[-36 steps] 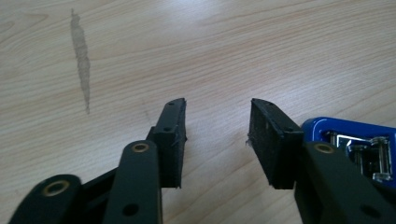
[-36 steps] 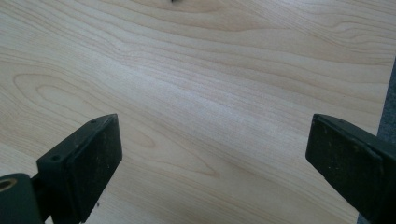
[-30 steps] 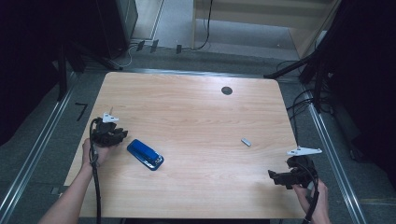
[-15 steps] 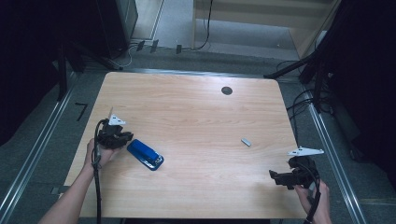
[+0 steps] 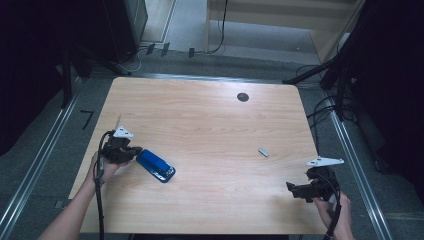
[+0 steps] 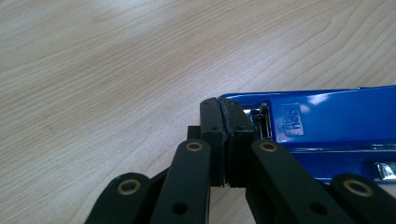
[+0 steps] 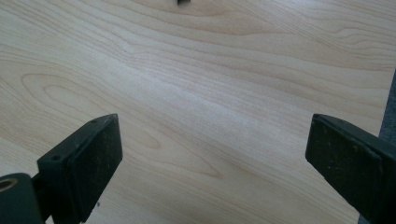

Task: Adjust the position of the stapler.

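Observation:
A blue stapler point(image 5: 156, 166) lies flat on the wooden table point(image 5: 210, 125) at the front left. My left gripper point(image 5: 136, 151) is shut, with its tips right at the stapler's near-left end. In the left gripper view the two black jaws point(image 6: 226, 112) are pressed together with nothing between them. The stapler point(image 6: 327, 121) sits just to their right, and its metal staple channel shows at that end. My right gripper point(image 5: 294, 189) hovers open near the table's front right corner. Its jaws point(image 7: 215, 133) stand wide apart over bare wood.
A small grey metal piece point(image 5: 263, 152) lies right of centre on the table, between the two grippers. A round black grommet point(image 5: 243, 97) sits in the table near the far edge. Metal rails and cables run along the floor on both sides.
My left gripper has slid toward me and to the right, up against the stapler's end. The stapler and my right gripper have hardly moved.

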Available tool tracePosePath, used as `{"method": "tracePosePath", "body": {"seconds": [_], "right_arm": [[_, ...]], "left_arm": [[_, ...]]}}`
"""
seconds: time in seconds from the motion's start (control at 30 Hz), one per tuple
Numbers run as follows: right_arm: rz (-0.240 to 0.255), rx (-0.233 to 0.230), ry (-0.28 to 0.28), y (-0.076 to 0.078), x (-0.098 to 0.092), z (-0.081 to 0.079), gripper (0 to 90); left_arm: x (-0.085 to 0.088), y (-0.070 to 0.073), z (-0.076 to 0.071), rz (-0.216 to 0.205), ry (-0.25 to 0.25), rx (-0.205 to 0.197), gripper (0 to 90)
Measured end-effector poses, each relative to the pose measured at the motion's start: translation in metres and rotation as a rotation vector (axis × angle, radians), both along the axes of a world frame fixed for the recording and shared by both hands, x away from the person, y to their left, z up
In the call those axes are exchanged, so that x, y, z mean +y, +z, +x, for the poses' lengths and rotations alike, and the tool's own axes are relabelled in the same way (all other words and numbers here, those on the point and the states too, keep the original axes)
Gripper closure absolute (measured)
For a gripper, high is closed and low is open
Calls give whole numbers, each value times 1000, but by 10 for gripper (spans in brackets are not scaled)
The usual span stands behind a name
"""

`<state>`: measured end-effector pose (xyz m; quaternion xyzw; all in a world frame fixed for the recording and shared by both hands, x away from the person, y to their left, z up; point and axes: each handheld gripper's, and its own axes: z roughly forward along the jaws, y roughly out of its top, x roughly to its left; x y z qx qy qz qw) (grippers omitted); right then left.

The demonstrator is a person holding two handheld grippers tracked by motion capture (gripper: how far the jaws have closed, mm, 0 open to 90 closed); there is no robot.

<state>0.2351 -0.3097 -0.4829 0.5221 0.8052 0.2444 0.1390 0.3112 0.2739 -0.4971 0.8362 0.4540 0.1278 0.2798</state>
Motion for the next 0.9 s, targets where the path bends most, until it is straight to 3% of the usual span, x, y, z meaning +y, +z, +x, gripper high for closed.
{"method": "tracePosePath", "body": {"seconds": [0.9], "right_arm": [[-6, 23, 14, -5, 4, 1, 42]], "left_arm": [[-42, 2, -16, -19, -183, 100, 900]]}}
